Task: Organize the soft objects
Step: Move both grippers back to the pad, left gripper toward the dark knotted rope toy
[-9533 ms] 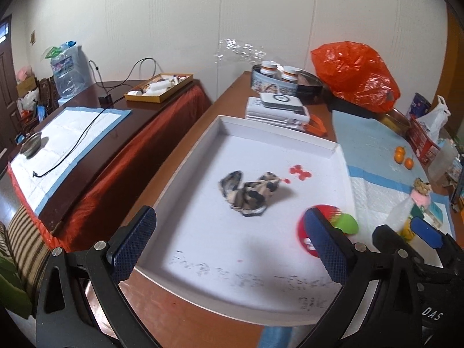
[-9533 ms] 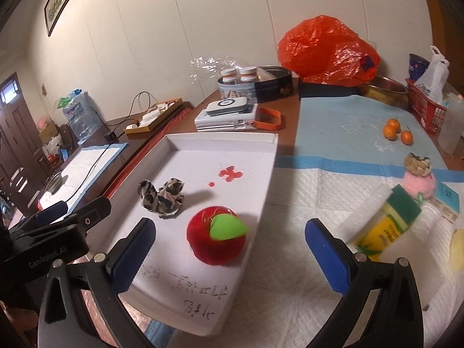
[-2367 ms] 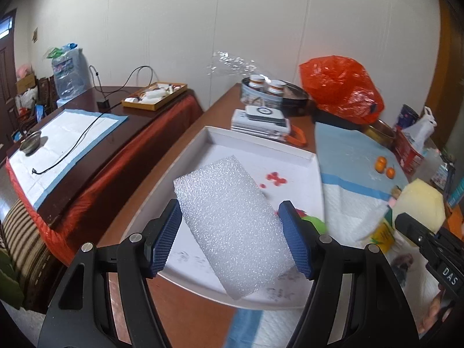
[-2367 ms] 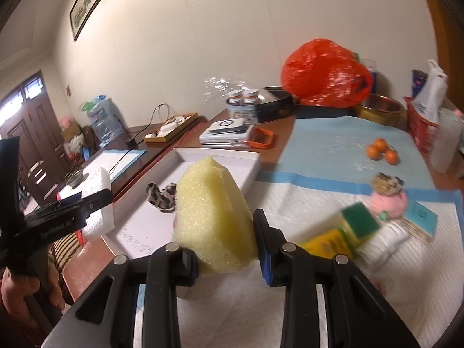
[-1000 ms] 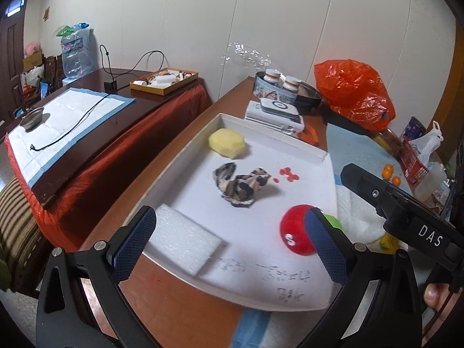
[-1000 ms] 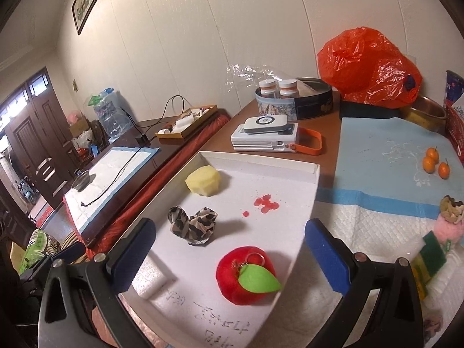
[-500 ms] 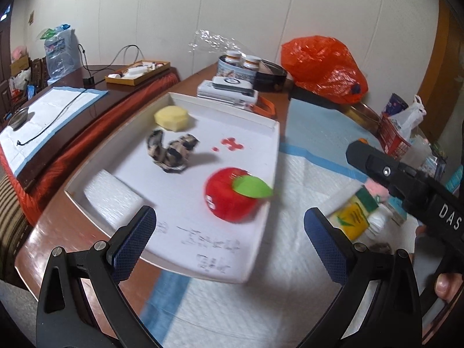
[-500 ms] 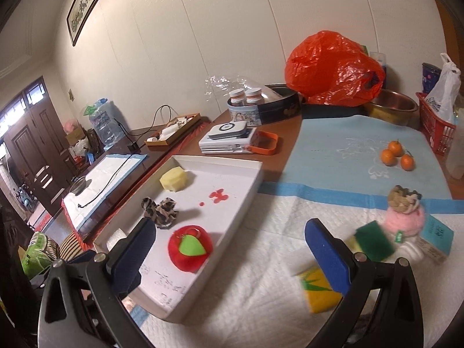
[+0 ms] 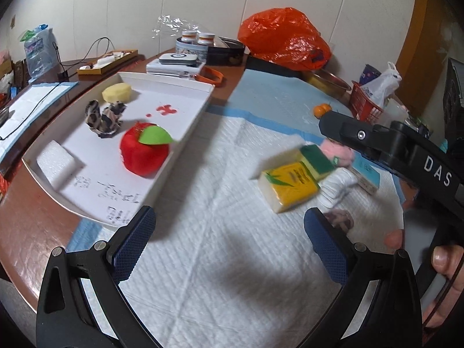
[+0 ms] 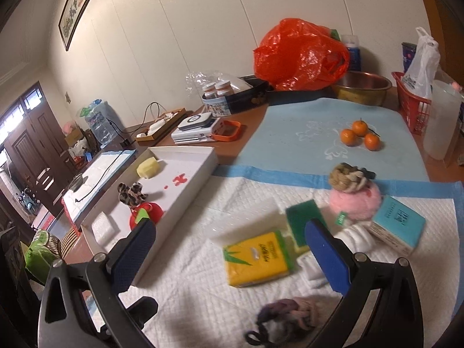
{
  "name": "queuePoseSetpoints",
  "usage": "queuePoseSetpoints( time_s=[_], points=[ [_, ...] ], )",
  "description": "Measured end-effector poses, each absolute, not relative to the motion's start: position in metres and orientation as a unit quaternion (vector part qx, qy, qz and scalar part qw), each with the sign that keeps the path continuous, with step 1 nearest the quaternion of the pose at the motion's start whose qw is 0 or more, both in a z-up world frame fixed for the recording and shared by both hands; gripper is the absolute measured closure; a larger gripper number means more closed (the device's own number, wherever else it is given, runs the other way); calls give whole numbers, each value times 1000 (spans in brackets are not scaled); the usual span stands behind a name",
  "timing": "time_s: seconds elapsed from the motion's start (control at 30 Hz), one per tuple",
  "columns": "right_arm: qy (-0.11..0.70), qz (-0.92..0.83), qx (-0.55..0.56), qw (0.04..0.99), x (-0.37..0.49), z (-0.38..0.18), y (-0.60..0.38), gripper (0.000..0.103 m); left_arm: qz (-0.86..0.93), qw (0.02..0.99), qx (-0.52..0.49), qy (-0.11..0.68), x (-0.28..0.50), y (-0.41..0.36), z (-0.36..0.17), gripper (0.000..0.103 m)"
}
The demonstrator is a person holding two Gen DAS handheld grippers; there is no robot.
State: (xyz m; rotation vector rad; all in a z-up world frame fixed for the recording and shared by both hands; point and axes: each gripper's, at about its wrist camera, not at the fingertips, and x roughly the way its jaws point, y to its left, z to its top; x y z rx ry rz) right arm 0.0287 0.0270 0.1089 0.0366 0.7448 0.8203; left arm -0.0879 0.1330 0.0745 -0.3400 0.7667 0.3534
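Both claws are spread wide with nothing in them, left gripper (image 9: pixel 229 237) and right gripper (image 10: pixel 230 249), over the quilted white pad (image 10: pixel 203 275). Just past them sits a glossy yellow tissue pack (image 10: pixel 256 258), with a fuzzy pink pompom (image 10: pixel 355 203) behind it and the shallow white tray (image 9: pixel 162 174) to its left holding a plush red apple (image 9: pixel 143 152).

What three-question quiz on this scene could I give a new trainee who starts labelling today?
1. True or false: both tools, left and right, are open and hold nothing.
2. How many soft items lie in the tray?
3. Which lies outside the tray? A. apple B. yellow sponge C. tissue pack

Key: 1. true. 2. four: foam block, scrunchie, yellow sponge, apple. 3. C.
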Motion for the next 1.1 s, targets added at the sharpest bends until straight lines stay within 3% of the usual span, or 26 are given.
queuePoseSetpoints(
  time_s=[0.63, 1.1],
  points=[
    [384, 305, 4, 871, 107, 72, -60, 0, 108, 880, -162, 433, -51, 115, 46, 0],
    [419, 246, 14, 874, 110, 41, -79, 0, 92, 880, -159, 437, -51, 117, 33, 1]
  ],
)
